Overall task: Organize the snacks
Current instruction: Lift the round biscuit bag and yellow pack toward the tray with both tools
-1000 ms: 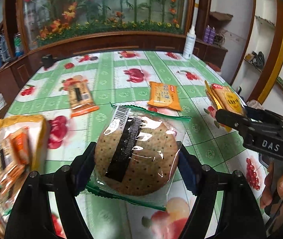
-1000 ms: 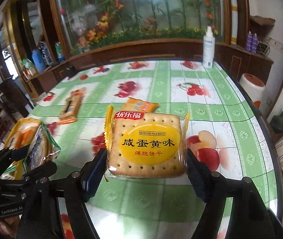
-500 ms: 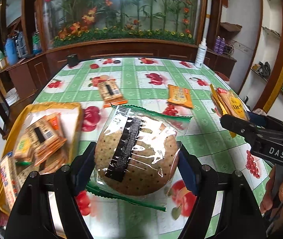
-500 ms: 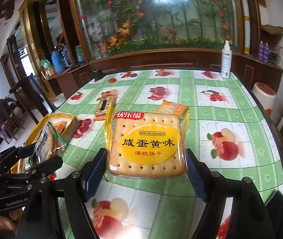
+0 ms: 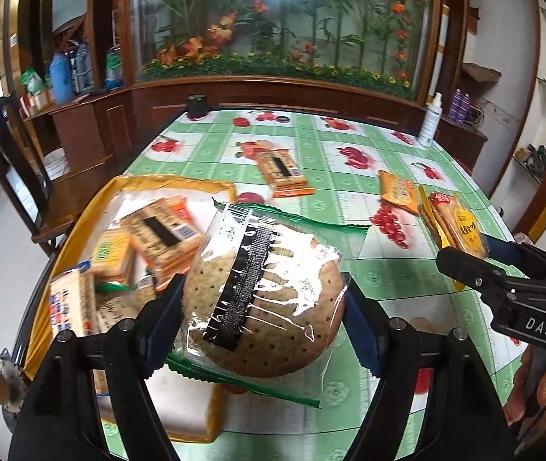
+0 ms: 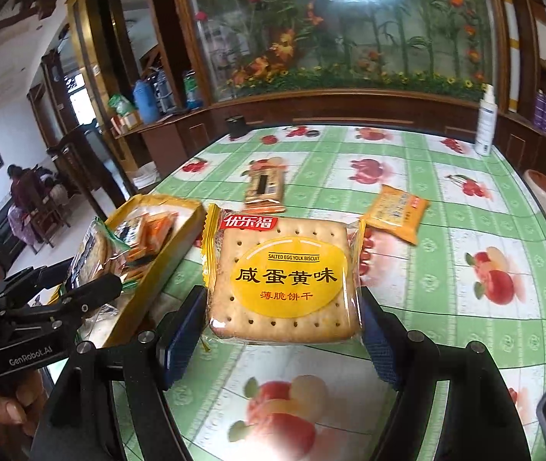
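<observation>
My left gripper (image 5: 263, 307) is shut on a round brown biscuit pack (image 5: 269, 299) in clear wrap with a green edge, held above the right edge of the yellow tray (image 5: 81, 223). The tray holds several snack packs (image 5: 158, 234). My right gripper (image 6: 282, 319) is shut on a square salted egg yolk biscuit pack (image 6: 284, 280), held over the green tablecloth just right of the tray (image 6: 165, 261). Each gripper shows in the other's view: the right one (image 5: 476, 269), the left one (image 6: 92, 292).
Two loose packs lie on the fruit-print tablecloth (image 6: 465, 307): a brown-and-orange one (image 6: 265, 186) and an orange one (image 6: 397, 211). A white spray bottle (image 6: 486, 123) and a black cup (image 6: 236, 126) stand at the far edge. A person sits at far left (image 6: 23, 199).
Both grippers have moved left with their packs still held. The yellow tray has come further into both views and now lies partly under the round pack.
</observation>
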A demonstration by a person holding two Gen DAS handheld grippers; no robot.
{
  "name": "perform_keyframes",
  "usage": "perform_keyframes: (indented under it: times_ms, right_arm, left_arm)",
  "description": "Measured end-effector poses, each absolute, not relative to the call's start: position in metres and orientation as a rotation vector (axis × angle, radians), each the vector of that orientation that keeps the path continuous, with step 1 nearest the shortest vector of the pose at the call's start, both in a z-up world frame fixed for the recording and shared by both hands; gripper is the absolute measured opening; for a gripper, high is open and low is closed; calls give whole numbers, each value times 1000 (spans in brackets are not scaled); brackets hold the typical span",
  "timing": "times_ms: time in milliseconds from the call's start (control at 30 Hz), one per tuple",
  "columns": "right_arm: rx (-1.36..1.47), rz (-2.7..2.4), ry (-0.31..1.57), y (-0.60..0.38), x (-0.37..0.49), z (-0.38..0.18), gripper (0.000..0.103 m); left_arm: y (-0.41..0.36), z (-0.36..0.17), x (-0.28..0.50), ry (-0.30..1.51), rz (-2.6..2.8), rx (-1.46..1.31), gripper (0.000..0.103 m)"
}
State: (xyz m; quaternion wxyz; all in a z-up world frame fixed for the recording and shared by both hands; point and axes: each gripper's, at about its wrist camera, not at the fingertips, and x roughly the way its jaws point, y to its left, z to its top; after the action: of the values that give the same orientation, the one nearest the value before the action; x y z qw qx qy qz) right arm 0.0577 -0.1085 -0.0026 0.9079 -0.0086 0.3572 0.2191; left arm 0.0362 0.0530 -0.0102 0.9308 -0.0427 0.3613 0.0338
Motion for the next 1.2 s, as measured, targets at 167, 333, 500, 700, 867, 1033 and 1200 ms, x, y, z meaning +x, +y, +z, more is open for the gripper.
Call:
perform_keyframes:
  times_ms: [167, 333, 500, 700, 867, 1033, 1200]
  right_arm:
    - [-37, 483, 744, -93, 55, -5, 77]
    - [-51, 500, 751, -83, 56, -7, 77]
    - [-63, 523, 759, -72, 57, -7, 77]
    - [-78, 562, 768, -52, 60, -8, 77]
    - [-93, 620, 776, -21, 72, -7, 77]
    - [-107, 690, 788, 21, 88, -7, 77]
    - [-114, 742, 803, 57, 103, -8, 77]
  left_arm:
    - [67, -12, 31, 737, 90, -110, 76]
    - [81, -13, 26, 733, 109, -126, 76]
    - [104, -14, 21, 727, 145, -160, 76]
    - [133, -19, 14, 730, 190, -206, 76]
    - [149, -26, 11, 740, 226, -229, 76]
    - [162, -30, 9, 742, 244, -248, 76]
    - [170, -33, 12, 751, 255, -259, 76]
